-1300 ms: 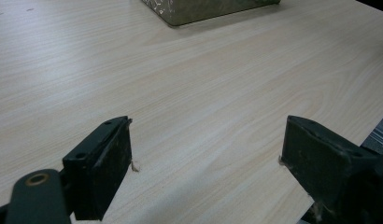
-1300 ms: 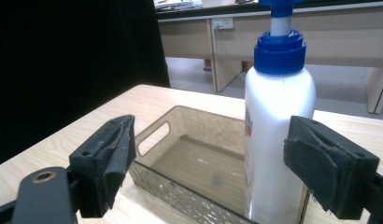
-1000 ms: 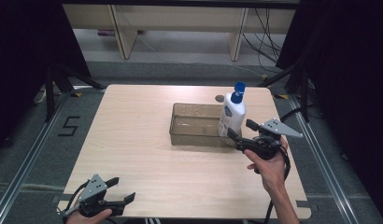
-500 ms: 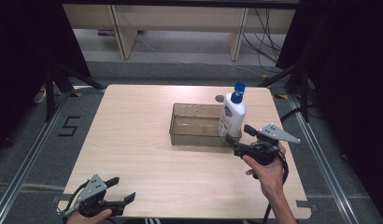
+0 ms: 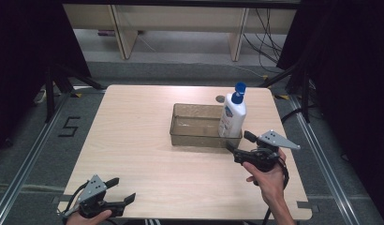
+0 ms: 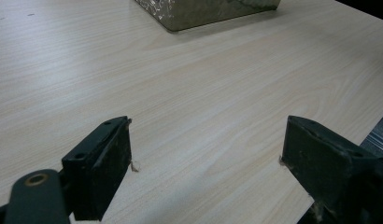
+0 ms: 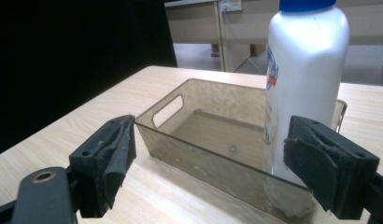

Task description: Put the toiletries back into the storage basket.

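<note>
A white bottle point(image 5: 232, 117) with a blue pump cap stands upright inside the right end of a clear brownish bin point(image 5: 195, 126) at the middle of the table. My right gripper point(image 5: 237, 141) is open just in front of the bin's near right corner, a short way from the bottle. In the right gripper view the bottle point(image 7: 304, 84) and bin point(image 7: 199, 140) lie ahead of the spread jaws of that gripper point(image 7: 208, 163). My left gripper point(image 5: 123, 189) is open and empty at the table's near left corner. In the left gripper view, that gripper point(image 6: 206, 163) hovers over bare wood, with the bin's corner point(image 6: 203, 11) far ahead.
The light wooden table point(image 5: 134, 136) has a small round grommet point(image 5: 220, 99) behind the bin. Its near edge lies close to both hands. Beyond the far edge stand pale shelving units point(image 5: 180, 23); dark curtains flank both sides.
My right gripper has drawn back from the bottle toward the near edge, jaws apart. The bottle stays upright in the bin. The left gripper has not moved.
</note>
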Tool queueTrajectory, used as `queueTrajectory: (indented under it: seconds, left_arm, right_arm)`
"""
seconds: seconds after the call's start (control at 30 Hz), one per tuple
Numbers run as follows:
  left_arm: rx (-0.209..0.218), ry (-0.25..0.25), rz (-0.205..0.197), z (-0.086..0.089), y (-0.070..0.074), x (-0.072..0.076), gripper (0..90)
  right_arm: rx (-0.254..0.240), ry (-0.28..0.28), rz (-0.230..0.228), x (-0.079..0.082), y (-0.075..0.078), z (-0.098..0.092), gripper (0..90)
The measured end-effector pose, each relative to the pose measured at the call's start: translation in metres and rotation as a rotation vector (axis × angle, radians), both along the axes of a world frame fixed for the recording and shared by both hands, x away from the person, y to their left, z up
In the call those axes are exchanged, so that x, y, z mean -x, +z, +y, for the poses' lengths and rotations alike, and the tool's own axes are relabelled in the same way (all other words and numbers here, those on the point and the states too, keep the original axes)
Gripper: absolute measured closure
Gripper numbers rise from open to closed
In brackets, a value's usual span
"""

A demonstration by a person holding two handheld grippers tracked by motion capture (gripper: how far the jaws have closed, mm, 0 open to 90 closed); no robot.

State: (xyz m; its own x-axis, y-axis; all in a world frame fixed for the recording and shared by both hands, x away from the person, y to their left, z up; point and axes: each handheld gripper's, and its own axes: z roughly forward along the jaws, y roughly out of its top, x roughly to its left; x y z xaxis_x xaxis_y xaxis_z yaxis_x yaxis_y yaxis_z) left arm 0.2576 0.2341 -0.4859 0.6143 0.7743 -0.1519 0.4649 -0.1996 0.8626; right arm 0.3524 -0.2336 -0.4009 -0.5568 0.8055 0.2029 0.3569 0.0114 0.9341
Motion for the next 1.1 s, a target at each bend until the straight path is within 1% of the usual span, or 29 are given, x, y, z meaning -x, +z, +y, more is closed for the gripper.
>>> queueTrajectory:
  seconds: [0.03, 0.07, 0.1, 0.13, 0.17, 0.2, 0.27, 0.3, 0.33, 0.37, 0.4, 0.43, 0.47, 0.5, 0.53, 0.57, 0.6, 0.63, 0.67, 0.73, 0.83, 0.87, 0.9, 0.93, 0.97, 1.0, 1.03, 1.07, 1.1]
  left_arm:
    - [0.005, 0.0, 0.0, -0.001, 0.0, 0.0, 15.2]
    - [-0.001, -0.003, -0.001, 0.0, 0.0, 0.0, 15.2]
    - [0.007, 0.0, -0.001, -0.001, 0.0, 0.0, 15.2]
    - [0.005, 0.0, -0.001, -0.001, 0.0, 0.0, 15.2]
    - [0.006, 0.0, 0.0, -0.001, 0.0, 0.0, 15.2]
    - [-0.013, -0.001, 0.002, 0.0, 0.0, 0.0, 15.2]
    - [-0.015, -0.004, 0.003, 0.0, 0.0, 0.0, 15.2]
    - [-0.002, 0.001, 0.002, -0.001, 0.0, 0.0, 15.2]
    - [-0.01, -0.002, 0.003, -0.001, 0.0, 0.0, 15.2]
    - [-0.027, -0.011, 0.004, 0.0, 0.0, 0.0, 15.2]
    - [-0.022, -0.007, 0.004, 0.0, 0.0, 0.0, 15.2]
    - [-0.024, -0.009, 0.004, 0.0, 0.0, 0.0, 15.2]
    - [-0.024, -0.009, 0.004, 0.0, 0.0, 0.0, 15.2]
    - [-0.021, -0.008, 0.004, 0.0, 0.0, 0.0, 15.2]
    - [-0.006, -0.001, 0.003, -0.001, 0.0, 0.0, 15.2]
    - [-0.014, -0.003, 0.005, 0.0, 0.0, 0.001, 15.2]
    - [-0.006, 0.001, 0.004, -0.001, 0.0, 0.001, 15.2]
    - [-0.021, -0.009, 0.004, 0.0, 0.0, 0.0, 15.2]
    - [-0.028, -0.011, 0.006, 0.001, 0.0, 0.0, 15.2]
    - [-0.025, -0.009, 0.006, 0.0, 0.0, 0.0, 15.2]
    - [-0.025, -0.008, 0.005, 0.0, 0.0, 0.0, 15.2]
    - [-0.026, -0.009, 0.005, 0.0, 0.0, 0.0, 15.2]
    - [-0.025, -0.009, 0.005, 0.0, 0.0, 0.0, 15.2]
    - [-0.025, -0.01, 0.004, 0.0, 0.0, 0.0, 15.2]
    - [-0.02, -0.008, 0.004, 0.0, 0.0, 0.0, 15.2]
    - [-0.019, -0.009, 0.004, 0.0, 0.0, 0.0, 15.2]
    - [-0.004, -0.002, 0.003, -0.001, 0.0, 0.0, 15.2]
    - [-0.002, -0.002, 0.003, -0.001, 0.0, 0.0, 15.2]
    - [-0.008, -0.004, 0.003, -0.001, 0.0, 0.0, 15.2]
  right_arm:
    - [0.013, -0.007, -0.004, 0.0, -0.001, 0.0, 17.3]
    - [0.014, -0.006, -0.002, 0.001, -0.002, 0.0, 17.3]
    - [0.002, -0.011, 0.02, 0.002, -0.004, 0.001, 17.3]
    - [0.01, 0.004, 0.017, 0.002, -0.005, 0.0, 17.3]
    - [0.014, 0.001, 0.02, 0.002, -0.007, 0.001, 17.3]
    - [0.01, 0.007, 0.025, 0.002, -0.008, 0.001, 17.3]
    - [0.039, 0.009, 0.015, 0.002, -0.01, 0.0, 17.4]
    - [0.023, 0.013, 0.031, 0.003, -0.01, 0.001, 17.4]
    - [0.005, 0.012, 0.043, 0.005, -0.011, 0.003, 17.4]
    - [0.016, 0.02, 0.02, 0.004, -0.012, 0.002, 17.4]
    - [0.019, 0.016, 0.023, 0.005, -0.012, 0.003, 17.3]
    - [0.023, 0.024, 0.023, 0.006, -0.012, 0.003, 17.4]
    - [0.031, 0.022, 0.011, 0.006, -0.013, 0.003, 17.3]
    - [0.019, 0.032, 0.026, 0.007, -0.014, 0.004, 17.4]
    - [0.038, 0.03, 0.007, 0.007, -0.014, 0.003, 17.4]
    - [0.011, 0.024, 0.052, 0.011, -0.014, 0.005, 17.4]
    - [0.031, 0.035, 0.019, 0.009, -0.016, 0.004, 17.4]
    - [0.023, 0.035, 0.026, 0.01, -0.017, 0.004, 17.4]
    - [0.042, 0.032, 0.016, 0.009, -0.019, 0.003, 17.4]
    - [0.031, 0.038, 0.036, 0.011, -0.022, 0.003, 17.4]
    - [0.03, 0.05, 0.031, 0.012, -0.026, 0.003, 17.4]
    - [0.026, 0.049, 0.049, 0.013, -0.027, 0.004, 17.3]
    - [0.028, 0.05, 0.051, 0.014, -0.027, 0.004, 17.3]
    - [0.018, 0.043, 0.061, 0.015, -0.029, 0.006, 17.3]
    - [0.037, 0.05, 0.037, 0.014, -0.03, 0.004, 17.2]
    - [0.033, 0.057, 0.039, 0.015, -0.031, 0.005, 17.2]
    - [0.018, 0.054, 0.058, 0.016, -0.032, 0.006, 17.2]
    - [0.034, 0.062, 0.051, 0.016, -0.032, 0.004, 17.2]
    - [0.031, 0.062, 0.049, 0.017, -0.032, 0.004, 17.2]
